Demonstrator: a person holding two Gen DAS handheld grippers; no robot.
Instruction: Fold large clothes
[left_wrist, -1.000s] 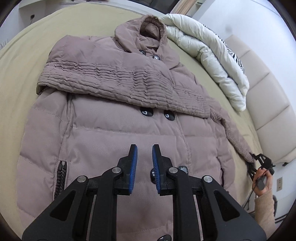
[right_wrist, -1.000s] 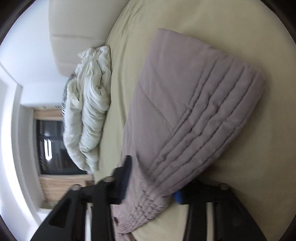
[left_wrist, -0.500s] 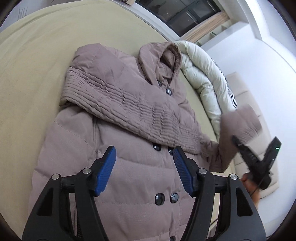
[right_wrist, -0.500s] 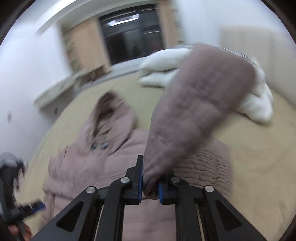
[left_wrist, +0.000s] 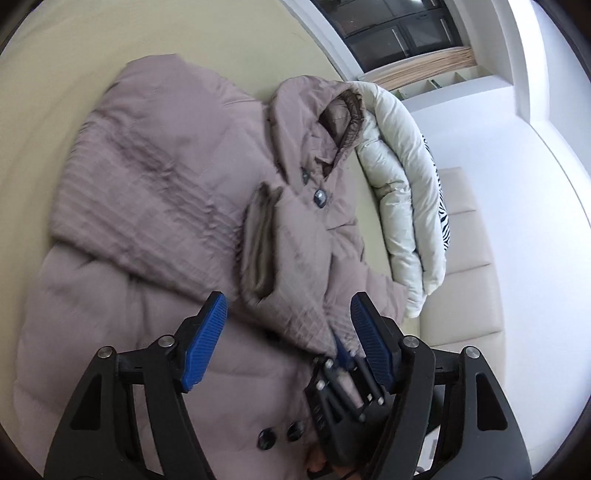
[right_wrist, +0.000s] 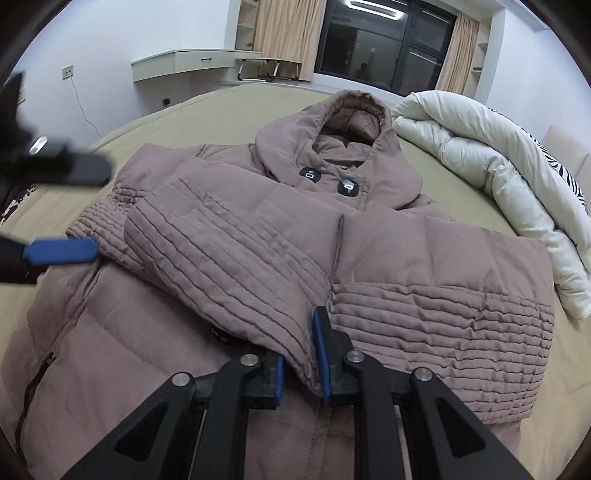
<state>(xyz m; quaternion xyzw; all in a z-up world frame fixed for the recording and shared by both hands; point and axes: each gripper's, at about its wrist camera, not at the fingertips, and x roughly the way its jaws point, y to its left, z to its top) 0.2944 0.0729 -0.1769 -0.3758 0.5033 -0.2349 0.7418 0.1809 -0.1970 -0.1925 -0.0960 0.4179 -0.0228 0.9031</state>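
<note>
A mauve hooded puffer coat lies face up on the bed, also in the left wrist view. Both sleeves are folded across the chest. My right gripper is shut on the right sleeve's ribbed cuff, which lies over the left sleeve. My left gripper is open and empty, hovering above the coat's front. The right gripper shows below it, holding the sleeve. The left gripper's blue pad shows at the left edge of the right wrist view.
The bed has an olive sheet. A rolled white duvet lies to the right of the coat, with a zebra-print pillow behind it. A cream headboard stands at the right. A desk and dark window are beyond.
My right gripper has carried the right sleeve up and over, laying it across the coat's chest. My left gripper has opened and moved forward over the coat.
</note>
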